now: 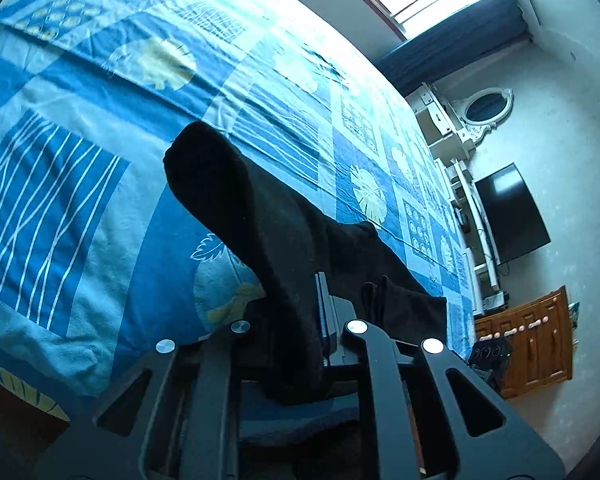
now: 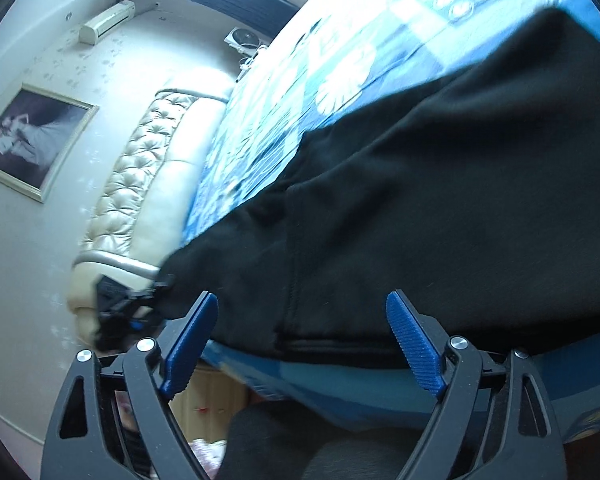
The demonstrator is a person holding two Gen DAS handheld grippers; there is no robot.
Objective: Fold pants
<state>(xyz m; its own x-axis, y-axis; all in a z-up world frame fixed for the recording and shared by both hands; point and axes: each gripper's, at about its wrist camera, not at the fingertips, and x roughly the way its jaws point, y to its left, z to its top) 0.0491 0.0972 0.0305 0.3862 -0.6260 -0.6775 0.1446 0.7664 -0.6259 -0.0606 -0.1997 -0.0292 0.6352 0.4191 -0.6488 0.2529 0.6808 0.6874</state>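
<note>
Left gripper clamped on pants, fabric trailing toward 11 o'clock over bed. Right gripper agape, pants at 12 o'clock, ungripped. Risk: one-sided lift skews fold.

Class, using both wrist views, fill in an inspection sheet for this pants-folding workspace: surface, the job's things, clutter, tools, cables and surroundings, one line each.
Surface: a bed under a blue patterned cover; tufted headboard at one end.
Job's things: black pants spread on the cover, one end lifted off the bed.
Clutter: nothing seen on the bed besides the pants.
Tools: left tool shut on a fold of the pants; right tool open, its blue pads off the fabric, pants hem just ahead.
Cables: some wires hang below the wall screen.
Surroundings: window with dark curtain, oval mirror, wooden cabinet, framed picture, wall air conditioner.
</note>
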